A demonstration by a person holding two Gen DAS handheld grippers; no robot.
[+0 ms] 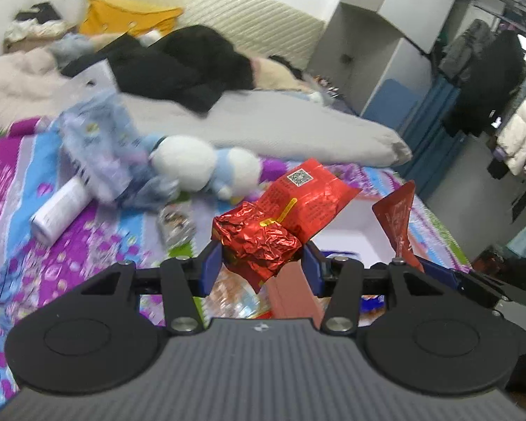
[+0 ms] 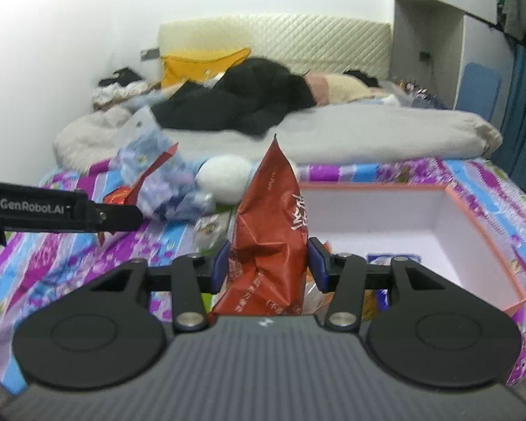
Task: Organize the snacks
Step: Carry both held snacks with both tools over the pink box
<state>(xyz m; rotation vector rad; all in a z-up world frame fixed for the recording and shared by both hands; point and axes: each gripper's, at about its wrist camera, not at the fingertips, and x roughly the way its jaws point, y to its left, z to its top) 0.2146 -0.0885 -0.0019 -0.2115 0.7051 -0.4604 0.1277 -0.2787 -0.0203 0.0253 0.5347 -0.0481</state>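
Note:
My left gripper (image 1: 262, 261) is shut on a crumpled shiny red foil packet (image 1: 284, 217) with a QR code, held above the bed. My right gripper (image 2: 267, 263) is shut on a dark red snack bag (image 2: 270, 224) that stands upright between the blue pads. That bag (image 1: 398, 221) and the right gripper's side also show at the right of the left wrist view. The left gripper's body (image 2: 63, 210) reaches in from the left of the right wrist view. A white box with an orange rim (image 2: 473, 217) lies open on the bedspread, a few packets in its near corner.
A purple-blue patterned bedspread (image 1: 87, 245) carries a bluish plastic bag (image 1: 101, 147), a white plush toy (image 1: 200, 165), a white bottle (image 1: 59, 210) and a small snack packet (image 1: 175, 224). Grey duvet and dark clothes lie behind. A wardrobe and hanging coats stand right.

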